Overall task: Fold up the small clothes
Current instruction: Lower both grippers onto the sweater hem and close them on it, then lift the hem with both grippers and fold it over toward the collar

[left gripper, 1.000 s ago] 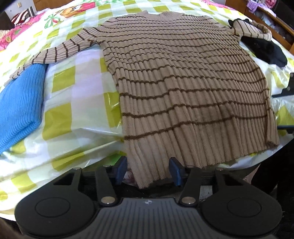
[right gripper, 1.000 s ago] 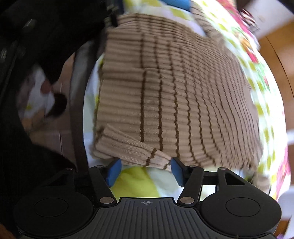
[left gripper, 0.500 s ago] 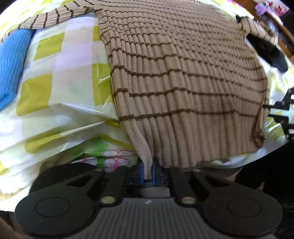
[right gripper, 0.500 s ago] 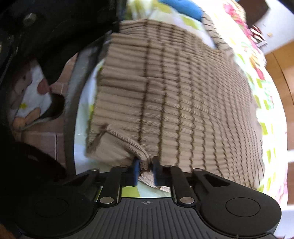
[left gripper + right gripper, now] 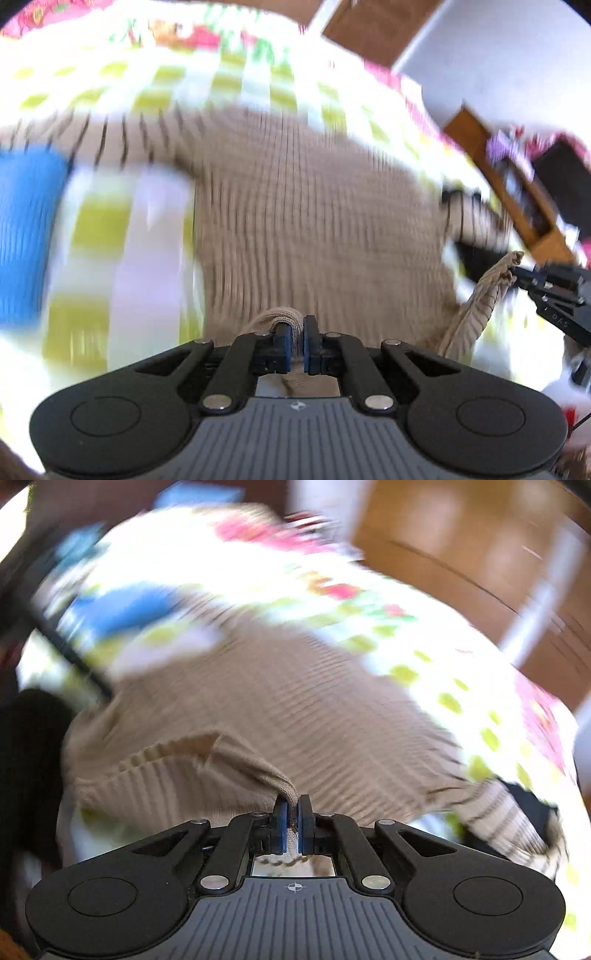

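The left gripper point(image 5: 295, 341) is closed on the hem of the beige ribbed knit sweater with thin brown stripes point(image 5: 314, 221). The right gripper point(image 5: 291, 823) is also closed on a hem corner. The sweater lies on the bed's yellow-checked cover point(image 5: 122, 221), beside a blue knit garment point(image 5: 26, 229).

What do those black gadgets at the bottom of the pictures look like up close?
Each tool is matte black plastic. The left tool and right tool have two slim fingers tipped with blue pads, hinged on black linkage bars with silver rivets. Behind them sits a ribbed grey body with a small crosshair mark, flanked by two round black discs. No cables or sleeves are visible.
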Available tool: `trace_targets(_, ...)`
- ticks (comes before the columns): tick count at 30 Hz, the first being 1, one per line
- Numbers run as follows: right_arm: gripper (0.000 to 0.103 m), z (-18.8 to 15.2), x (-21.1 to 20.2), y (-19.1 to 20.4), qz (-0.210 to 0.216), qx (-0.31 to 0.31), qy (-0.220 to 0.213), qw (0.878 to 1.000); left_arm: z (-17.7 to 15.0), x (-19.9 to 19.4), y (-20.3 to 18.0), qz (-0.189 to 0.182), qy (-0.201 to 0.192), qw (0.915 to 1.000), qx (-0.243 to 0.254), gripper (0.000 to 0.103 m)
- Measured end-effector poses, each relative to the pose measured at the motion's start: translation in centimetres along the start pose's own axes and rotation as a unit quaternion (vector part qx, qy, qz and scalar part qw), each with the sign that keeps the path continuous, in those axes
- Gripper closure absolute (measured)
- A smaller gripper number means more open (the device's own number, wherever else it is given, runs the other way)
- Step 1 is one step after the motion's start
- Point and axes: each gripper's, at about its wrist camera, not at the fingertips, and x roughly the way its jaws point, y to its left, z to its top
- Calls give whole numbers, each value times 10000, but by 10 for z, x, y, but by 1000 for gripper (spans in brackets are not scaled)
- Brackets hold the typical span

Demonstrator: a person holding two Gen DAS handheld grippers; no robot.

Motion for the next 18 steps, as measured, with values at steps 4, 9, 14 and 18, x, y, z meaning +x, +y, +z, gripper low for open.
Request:
trace_targets(4,101,24,25,-77,-345,1492,-270,9878,67,21,12,46,-575,9983,24,82)
trace_targets(9,101,36,101,-153,-620,2889,-123,9553,123,69,39,240,-1048,9941,-108,80)
trace_targets(14,101,22,180,-163,-660,3168,370,9455,138,112,65,364,-778,9953,-443,72)
trace_targets(18,98,9,182,-145,-677,2976,381,9515,122,108,70,385,-660,9963,-385,52)
